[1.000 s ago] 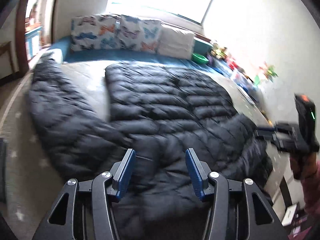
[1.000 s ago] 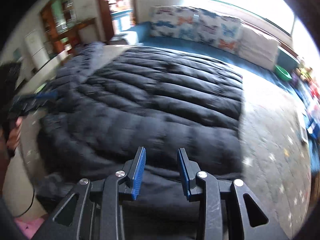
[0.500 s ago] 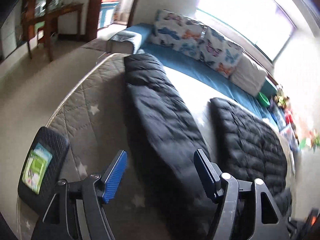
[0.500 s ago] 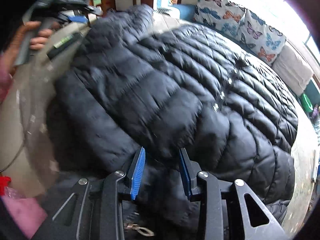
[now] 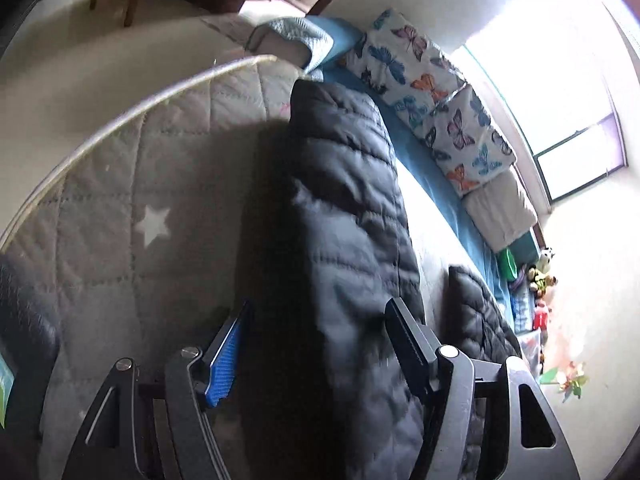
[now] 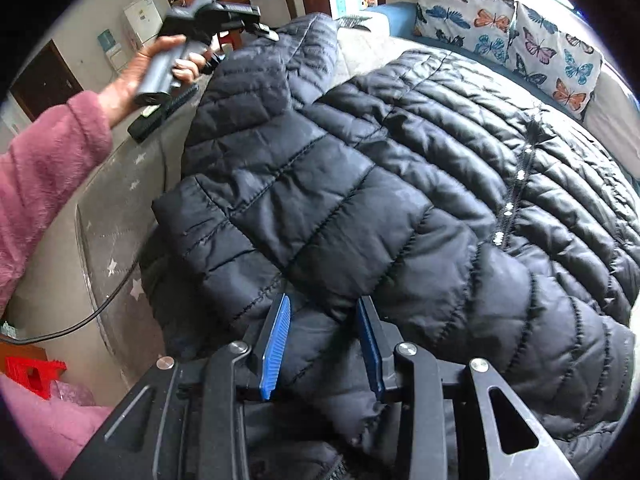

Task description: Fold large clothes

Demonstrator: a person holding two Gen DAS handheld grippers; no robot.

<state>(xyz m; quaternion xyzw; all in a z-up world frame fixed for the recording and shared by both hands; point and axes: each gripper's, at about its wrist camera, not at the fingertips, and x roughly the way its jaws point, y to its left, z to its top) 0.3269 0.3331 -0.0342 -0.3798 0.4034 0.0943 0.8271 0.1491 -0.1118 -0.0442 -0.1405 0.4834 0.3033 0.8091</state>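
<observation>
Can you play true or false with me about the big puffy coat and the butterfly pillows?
1. The puffy coat is black. True.
2. The coat lies on a grey bed cover with white stars. True.
3. The pillows have dinosaurs on them. False: they have butterflies.
4. The person's sleeve is green. False: it is pink.
5. The right gripper has coat between its blue fingers. True.
6. The coat sleeve is folded over the coat's front. False: it stretches out to the side.

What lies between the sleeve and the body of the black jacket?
In the left wrist view, only a bare strip of grey bedcover lies between the sleeve and the jacket body.
</observation>
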